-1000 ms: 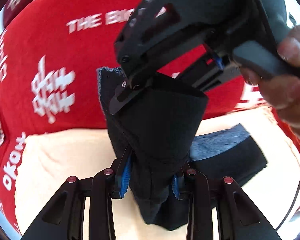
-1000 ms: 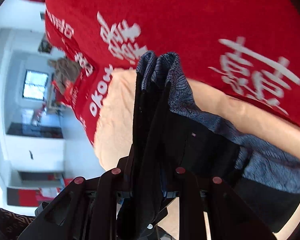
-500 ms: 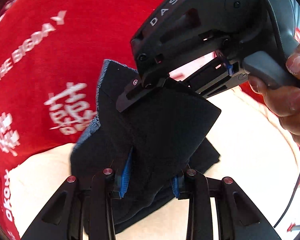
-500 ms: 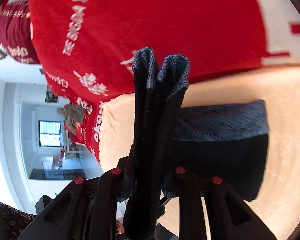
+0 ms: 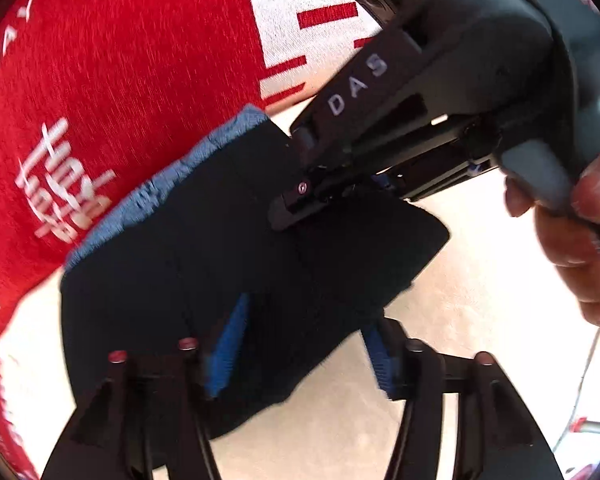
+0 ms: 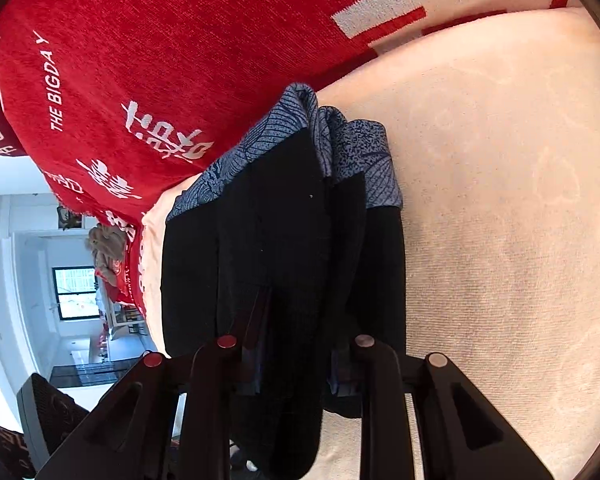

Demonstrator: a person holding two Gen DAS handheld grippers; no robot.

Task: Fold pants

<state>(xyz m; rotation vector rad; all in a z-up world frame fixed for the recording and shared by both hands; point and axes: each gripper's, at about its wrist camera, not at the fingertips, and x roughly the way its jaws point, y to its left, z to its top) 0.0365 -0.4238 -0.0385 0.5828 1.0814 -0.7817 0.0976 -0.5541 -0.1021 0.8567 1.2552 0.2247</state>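
Observation:
Dark pants (image 5: 220,248) with a blue patterned band (image 5: 172,176) lie folded in a stack on a cream cloth (image 5: 480,300). My left gripper (image 5: 304,354) points down over them. Its jaws are opening: the cloth is still between the blue pads (image 5: 228,348), which no longer press on it. My right gripper (image 5: 292,204), held by a hand (image 5: 572,240), comes in from the upper right with its tip on the pants' top layer. In the right wrist view my right gripper (image 6: 296,340) is shut on a bunched fold of the pants (image 6: 284,216), and the patterned band (image 6: 260,140) lies at the far end.
A red blanket with white lettering (image 5: 120,80) covers the surface beyond the cream cloth (image 6: 500,200) and shows again as the red blanket (image 6: 160,60). A thin cable (image 5: 584,380) hangs at the right. A room with a window (image 6: 76,292) shows at the left.
Both grippers have come down with the raised fold, which now rests on the lower layer of the pants. The left jaws have spread apart; the right still pinches the cloth.

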